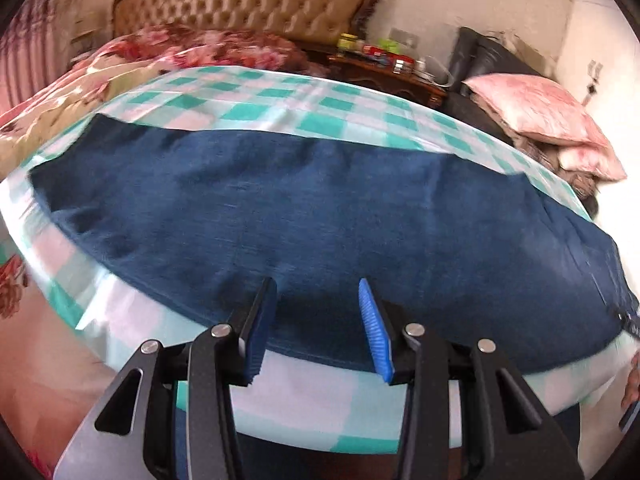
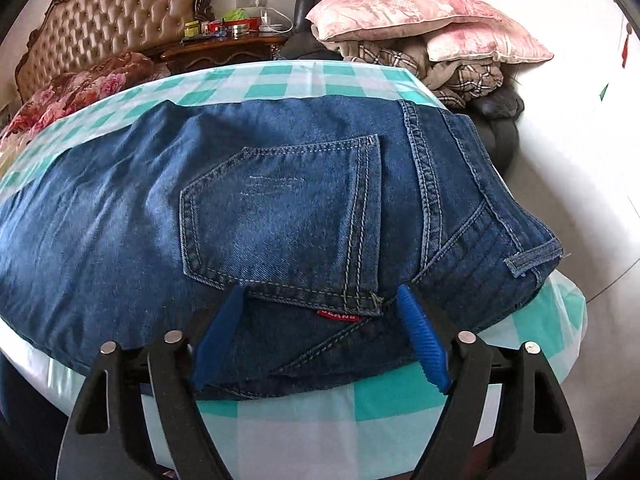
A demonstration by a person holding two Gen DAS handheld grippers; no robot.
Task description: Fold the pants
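Blue jeans (image 1: 320, 208) lie flat and lengthwise on a table covered with a green-and-white checked cloth (image 1: 280, 96). My left gripper (image 1: 316, 294) hovers over the near edge of the leg part, its blue pads apart with only flat denim under the gap. In the right wrist view the seat of the jeans (image 2: 120, 208) shows, with the back pocket (image 2: 280, 216) and the waistband (image 2: 480, 208) at the right end. Over the pocket's lower corner and its small red tag (image 2: 337, 316), my right gripper (image 2: 320, 294) stands wide open, gripping nothing.
Past the table stand a tufted headboard (image 1: 248, 0), floral bedding (image 1: 120, 64) and a cluttered wooden nightstand (image 1: 392, 68). Pink pillows (image 2: 420, 12) and folded blankets pile on a black chair (image 2: 496, 120) at the right. The checked cloth (image 2: 280, 80) hangs over the near edge.
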